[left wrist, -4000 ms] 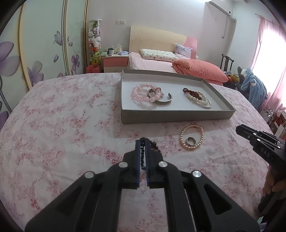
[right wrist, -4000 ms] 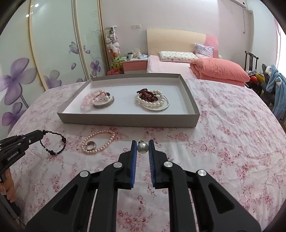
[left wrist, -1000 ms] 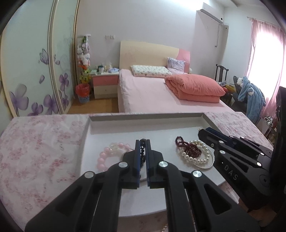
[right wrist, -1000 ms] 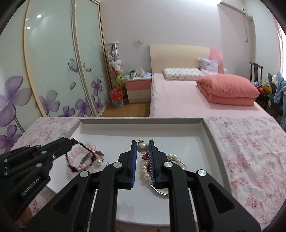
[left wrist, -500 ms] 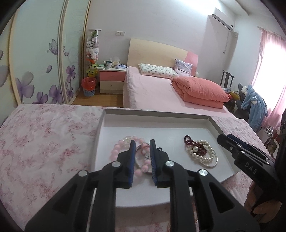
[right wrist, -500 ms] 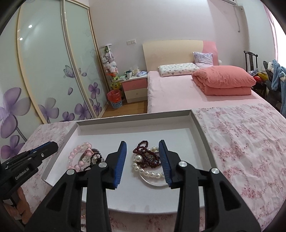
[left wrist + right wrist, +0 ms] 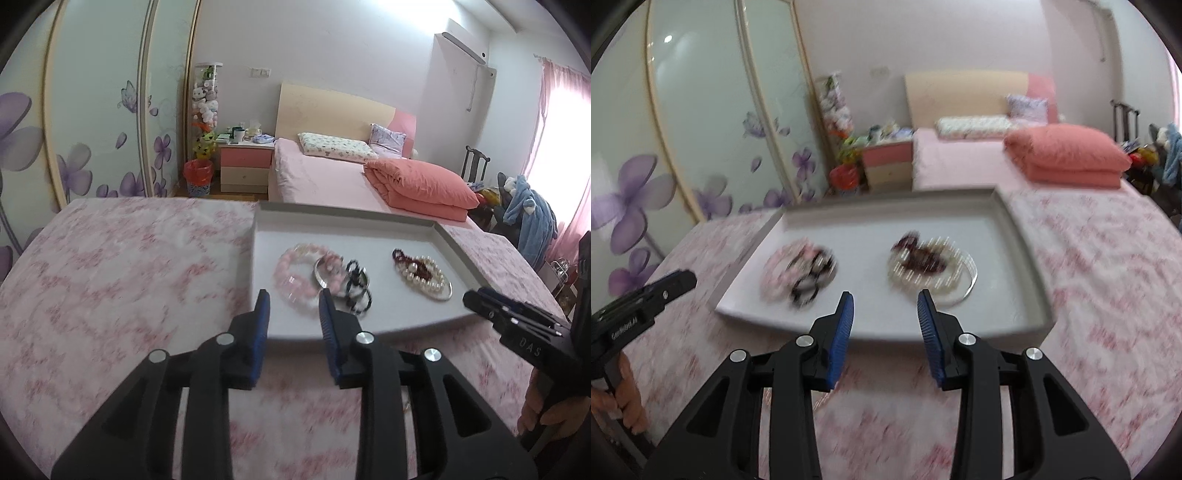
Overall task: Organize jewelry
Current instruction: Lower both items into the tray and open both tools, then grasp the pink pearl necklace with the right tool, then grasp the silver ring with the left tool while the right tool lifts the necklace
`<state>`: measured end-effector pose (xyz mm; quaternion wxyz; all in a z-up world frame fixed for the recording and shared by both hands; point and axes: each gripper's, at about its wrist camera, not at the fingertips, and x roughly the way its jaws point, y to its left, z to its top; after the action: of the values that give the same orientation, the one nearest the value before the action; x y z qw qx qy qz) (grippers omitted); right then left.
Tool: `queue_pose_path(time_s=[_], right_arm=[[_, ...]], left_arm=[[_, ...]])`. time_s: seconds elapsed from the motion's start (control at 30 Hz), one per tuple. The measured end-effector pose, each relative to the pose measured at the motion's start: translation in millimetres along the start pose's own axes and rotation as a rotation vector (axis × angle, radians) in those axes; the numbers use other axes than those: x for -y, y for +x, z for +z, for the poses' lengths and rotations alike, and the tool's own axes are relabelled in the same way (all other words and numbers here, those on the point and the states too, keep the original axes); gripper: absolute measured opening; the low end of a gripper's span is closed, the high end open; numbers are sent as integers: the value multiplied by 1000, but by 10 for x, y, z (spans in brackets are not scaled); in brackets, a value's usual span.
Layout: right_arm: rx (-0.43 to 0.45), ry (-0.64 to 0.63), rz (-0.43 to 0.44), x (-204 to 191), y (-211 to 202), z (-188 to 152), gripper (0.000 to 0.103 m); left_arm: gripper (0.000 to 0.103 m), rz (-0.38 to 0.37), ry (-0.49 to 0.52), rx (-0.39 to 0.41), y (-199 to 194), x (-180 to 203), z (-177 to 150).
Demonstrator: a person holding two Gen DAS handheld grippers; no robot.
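A grey tray (image 7: 439,230) lies on the pink floral tablecloth (image 7: 129,266). In it a black bead bracelet (image 7: 356,291) rests on a pink bead bracelet (image 7: 293,271) and a silver bangle. To the right lie a dark red bead string (image 7: 410,262) and white pearls (image 7: 428,282). My left gripper (image 7: 294,312) is open and empty, above the tray's near left edge. My right gripper (image 7: 885,314) is open and empty, over the tray's (image 7: 1015,229) near edge. The right wrist view is blurred; the black bracelet (image 7: 809,280) and pearl pile (image 7: 931,266) show there.
The right gripper (image 7: 517,325) shows at the right of the left wrist view, the left gripper (image 7: 646,302) at the left of the right wrist view. A bed (image 7: 332,177), a nightstand (image 7: 245,166) and flowered wardrobe doors stand beyond the table.
Both grippers have opened wider and pulled back from the tray. The black bracelet now lies on the pink bracelet pile; the pearl pendant has been let go on the pearl pile.
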<state>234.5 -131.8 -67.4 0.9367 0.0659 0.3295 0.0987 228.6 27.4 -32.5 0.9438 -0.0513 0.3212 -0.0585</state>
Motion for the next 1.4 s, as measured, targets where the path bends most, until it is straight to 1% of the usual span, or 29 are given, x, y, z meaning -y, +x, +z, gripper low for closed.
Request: queue_pose_path(time_s=[0.07,0.13,0.33,0.47,0.53,0.63,0.73,0.77,0.83,0.93,1.0,1.07,1.23,1.27,1.33,1.4], right_arm=[[-49,-9,17,-48,45,-98,28],[-85,-26,23,-113,96,-182,26],[-166,-54,33,-299,204,-331,26],[-218,-78,-3,-370,289,-420,26],[-214,-106,-22,-404,262,-446,25],[-216,-129,-41,-432,235,-479,7],[-215,-131,-21,-431,231,-467,7],[-201,-121,5,-429,213,-458,7],[-137,-126,36,-469,114,-415,7],[-77,-123,89,-511,-13,-340,7],[-52,-122,104,-521,-76,-325,7],[-47,-106,111,-493,-111,-316,7],[-74,-50,52,-253,-147,-372,7],[-81,-42,38,-197,-136,-360,7],[-106,-24,-7,-72,-117,-394,7],[-133,-15,-48,10,-82,-417,7]], left_arm=[[31,5,-8,-8,-46,-54,-64],[31,11,-18,-13,-85,-106,-119],[32,17,-40,-14,-168,-202,-167],[32,18,-40,-14,-192,-224,-195],[32,18,-40,-14,-200,-222,-206],[32,18,-42,-17,-197,-226,-218],[32,17,-42,-18,-199,-225,-223],[32,18,-41,-17,-200,-224,-222],[32,18,-41,-17,-198,-222,-220],[32,16,-41,-19,-195,-216,-229],[32,8,-38,-21,-194,-185,-249],[32,-5,-31,-28,-187,-129,-265],[32,-53,7,-54,-145,88,-303],[33,-65,19,-63,-127,144,-316],[40,-84,42,-80,-93,247,-340],[41,-103,66,-95,-62,342,-365]])
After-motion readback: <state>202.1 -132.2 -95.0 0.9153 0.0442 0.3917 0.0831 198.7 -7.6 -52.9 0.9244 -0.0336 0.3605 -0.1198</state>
